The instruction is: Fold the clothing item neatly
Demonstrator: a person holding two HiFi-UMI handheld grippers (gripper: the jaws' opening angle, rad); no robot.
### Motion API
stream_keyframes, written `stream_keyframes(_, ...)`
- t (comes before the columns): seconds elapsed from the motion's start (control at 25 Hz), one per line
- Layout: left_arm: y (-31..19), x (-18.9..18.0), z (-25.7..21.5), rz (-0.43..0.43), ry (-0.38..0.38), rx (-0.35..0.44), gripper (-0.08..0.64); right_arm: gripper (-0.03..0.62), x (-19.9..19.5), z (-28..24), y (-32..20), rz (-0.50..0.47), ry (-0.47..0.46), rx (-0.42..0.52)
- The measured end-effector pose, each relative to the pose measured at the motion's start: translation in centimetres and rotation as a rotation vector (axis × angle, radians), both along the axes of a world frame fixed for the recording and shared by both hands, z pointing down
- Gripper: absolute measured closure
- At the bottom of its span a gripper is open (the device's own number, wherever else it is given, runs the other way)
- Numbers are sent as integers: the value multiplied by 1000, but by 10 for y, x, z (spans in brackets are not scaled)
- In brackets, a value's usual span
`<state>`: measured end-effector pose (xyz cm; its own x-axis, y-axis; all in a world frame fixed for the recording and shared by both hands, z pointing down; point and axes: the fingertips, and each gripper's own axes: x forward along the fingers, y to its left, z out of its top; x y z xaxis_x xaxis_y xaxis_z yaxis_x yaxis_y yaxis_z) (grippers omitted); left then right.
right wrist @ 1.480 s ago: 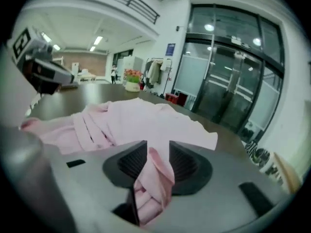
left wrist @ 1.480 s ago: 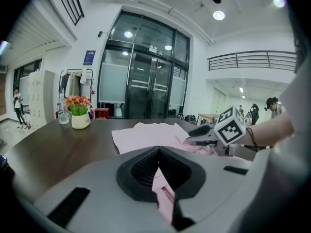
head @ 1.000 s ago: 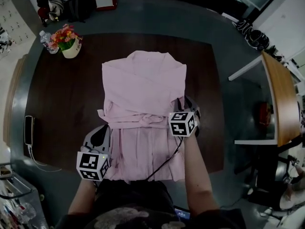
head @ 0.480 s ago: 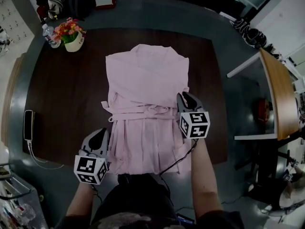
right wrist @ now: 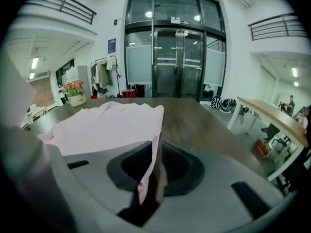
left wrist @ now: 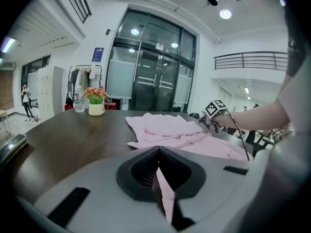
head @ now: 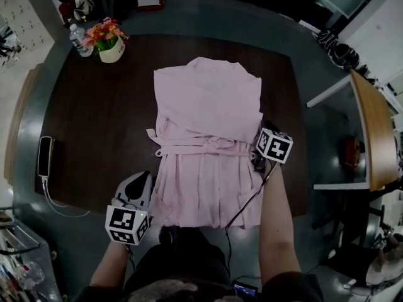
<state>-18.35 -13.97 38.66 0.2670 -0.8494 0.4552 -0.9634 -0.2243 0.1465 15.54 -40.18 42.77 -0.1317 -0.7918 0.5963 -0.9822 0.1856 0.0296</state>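
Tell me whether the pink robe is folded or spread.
Spread full length: the pink robe lies flat on the table, collar far, hem near.

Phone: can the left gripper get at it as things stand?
Probably not yet. The table up to the phone is bare, but the left gripper is shut on the robe, so it must let go first.

- One pink garment [head: 208,143]
- Two tools: left tool [head: 137,184], right tool [head: 259,160]
- One desk [head: 94,118]
- One flower pot [head: 112,48]
- One water bottle [head: 79,41]
- One phone [head: 44,156]
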Motion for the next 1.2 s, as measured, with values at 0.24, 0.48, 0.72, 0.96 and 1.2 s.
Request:
stream_keyframes(0.24,49,-17,1,-6,34,8,550,543,-10,-62,83,-36,-153,176)
stream_keyframes(0.48,121,-30,-23,21,31,67,551,589,-48,-97,221,-115,-232,272)
stream_keyframes(0.72,174,-37,6,49,32,47,549,589,-47,-68,320,-75,-236,237)
stream_keyframes(0.96,202,-33,33,62,9,66,549,589,-8,-34,373,3,-265,231)
stream_keyframes(1.2,219,-14,91,48,-52,0,549,589,51,30,412,109,-293,191)
